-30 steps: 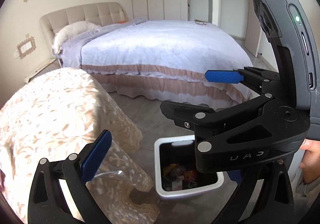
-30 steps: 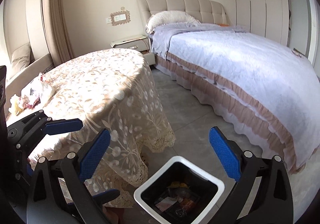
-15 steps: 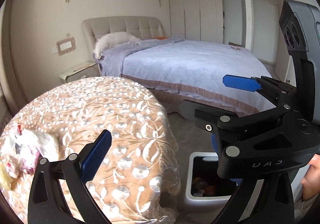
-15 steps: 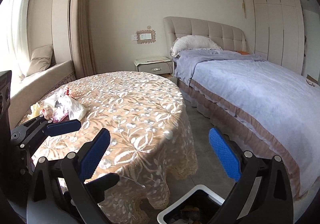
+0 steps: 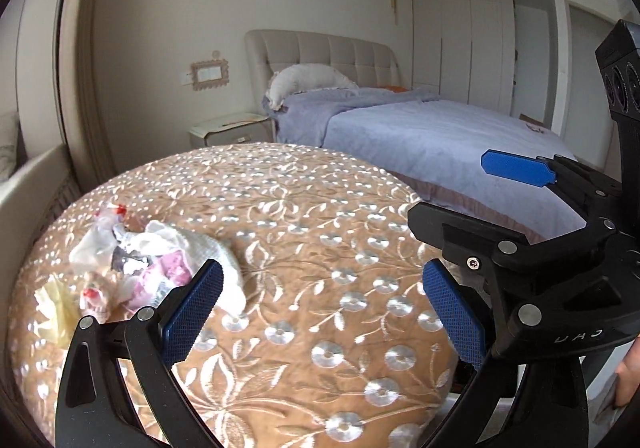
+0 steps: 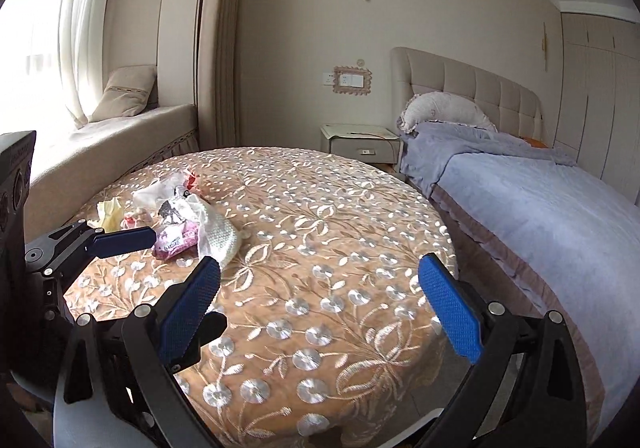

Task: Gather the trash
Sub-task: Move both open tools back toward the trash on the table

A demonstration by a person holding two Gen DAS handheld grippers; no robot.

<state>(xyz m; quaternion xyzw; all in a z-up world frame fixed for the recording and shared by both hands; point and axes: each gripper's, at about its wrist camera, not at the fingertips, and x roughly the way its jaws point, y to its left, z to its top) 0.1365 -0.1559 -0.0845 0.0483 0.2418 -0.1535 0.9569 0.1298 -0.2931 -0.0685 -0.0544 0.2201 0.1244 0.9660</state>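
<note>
both grippers are black plastic frames with silver rivets and screws, and each finger carries a blue cross-hatched pad. the left gripper (image 5: 320,308) and right gripper (image 6: 324,310) look alike; the right one's body bears faint mirrored lettering and a grey camera housing with round lenses. a sliver of bare skin shows at the left view's right edge.

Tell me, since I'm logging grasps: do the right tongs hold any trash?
No, the right tongs stand open and empty above the tablecloth, with the trash pile lying apart on it.
</note>
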